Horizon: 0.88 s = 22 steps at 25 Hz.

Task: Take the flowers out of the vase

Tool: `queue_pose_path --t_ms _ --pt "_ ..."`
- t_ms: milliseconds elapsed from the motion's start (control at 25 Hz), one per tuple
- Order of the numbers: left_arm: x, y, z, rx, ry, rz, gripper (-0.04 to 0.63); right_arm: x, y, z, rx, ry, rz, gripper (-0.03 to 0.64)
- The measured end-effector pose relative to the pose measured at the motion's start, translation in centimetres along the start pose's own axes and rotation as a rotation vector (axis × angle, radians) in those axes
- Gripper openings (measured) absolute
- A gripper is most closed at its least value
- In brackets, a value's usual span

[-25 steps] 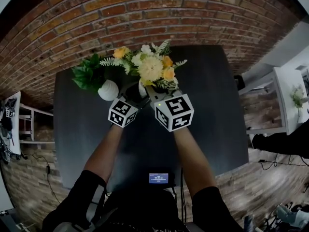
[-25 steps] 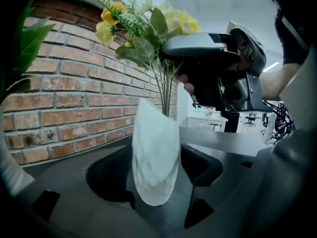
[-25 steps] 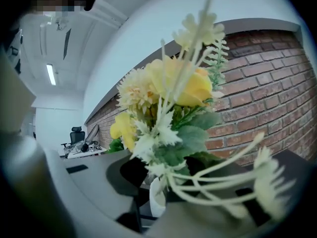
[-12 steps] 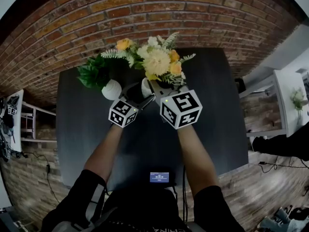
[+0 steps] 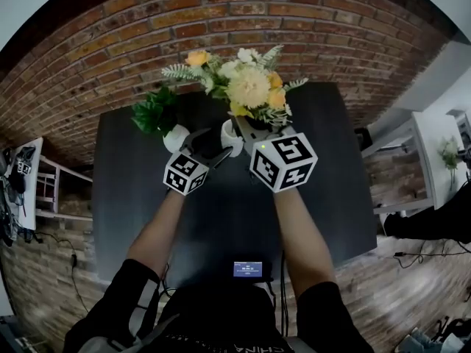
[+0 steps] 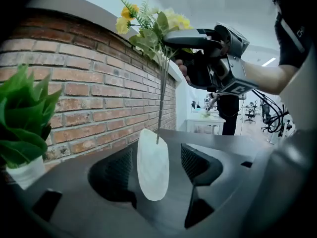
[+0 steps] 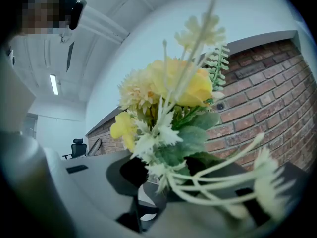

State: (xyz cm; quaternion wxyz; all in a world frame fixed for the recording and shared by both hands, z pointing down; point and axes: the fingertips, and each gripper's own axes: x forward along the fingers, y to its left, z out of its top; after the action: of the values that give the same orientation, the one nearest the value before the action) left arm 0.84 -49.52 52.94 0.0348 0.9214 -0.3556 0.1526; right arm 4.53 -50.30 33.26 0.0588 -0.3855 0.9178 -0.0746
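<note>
A bunch of yellow and white flowers [image 5: 249,87] with fern sprigs stands over the far part of the dark table [image 5: 125,197]. My right gripper [image 5: 246,127] is shut on the stems just under the blooms; in the left gripper view it [image 6: 168,36] clamps them from the right. One thin stem [image 6: 161,98] still runs down into the mouth of the small white vase [image 6: 152,165]. My left gripper [image 6: 157,170] is shut on that vase, which hangs between its pads. In the right gripper view the flowers [image 7: 163,98] fill the middle and hide most of the jaws.
A green potted plant [image 5: 156,112] in a white pot [image 5: 175,137] stands just left of the vase, close to the brick wall [image 5: 221,20]. A small device with a lit screen [image 5: 249,269] lies at the table's near edge. A white side table [image 5: 434,153] stands to the right.
Both grippers have risen, the right one more. The flower bunch has gone up and toward the wall, and more stem shows above the vase.
</note>
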Motion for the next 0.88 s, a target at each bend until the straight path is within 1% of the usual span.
queue_pose_path --t_ms 120,240,400,520,560,600,720,800,880 --pt "-1.2 -0.6 0.8 -0.016 -0.004 -0.01 0.304 -0.9 1.0 1.7 -0.007 -0.019 0.002 0.081" --pt "-3.0 -0.8 1.6 -0.02 -0.02 0.003 0.303 -1.8 2.0 2.9 -0.017 -0.018 0.005 0.082" --pt "-5.4 -1.2 3.0 -0.019 -0.05 0.031 0.301 -3.6 2.9 2.8 -0.027 0.014 -0.004 0.081" --pt "-7.0 -1.9 4.0 -0.014 -0.077 0.047 0.299 -5.0 3.2 1.4 -0.033 0.053 -0.019 0.082" --pt "-7.5 -2.2 4.3 -0.015 -0.087 0.053 0.263 -5.6 3.2 0.7 -0.035 0.064 -0.024 0.081" --pt "-8.0 -2.6 4.5 -0.018 -0.098 0.055 0.256 -6.1 3.3 0.0 -0.035 0.073 -0.029 0.082" --pt "-8.9 -3.8 5.5 -0.023 -0.129 0.052 0.256 -7.5 2.7 -2.3 -0.035 0.108 -0.054 0.083" --pt "-9.6 -5.0 5.3 -0.036 -0.138 0.046 0.255 -8.7 2.6 -4.5 -0.017 0.148 -0.071 0.082" --pt "-10.2 -5.9 5.0 -0.049 -0.145 0.048 0.22 -9.7 2.4 -6.3 0.004 0.179 -0.08 0.083"
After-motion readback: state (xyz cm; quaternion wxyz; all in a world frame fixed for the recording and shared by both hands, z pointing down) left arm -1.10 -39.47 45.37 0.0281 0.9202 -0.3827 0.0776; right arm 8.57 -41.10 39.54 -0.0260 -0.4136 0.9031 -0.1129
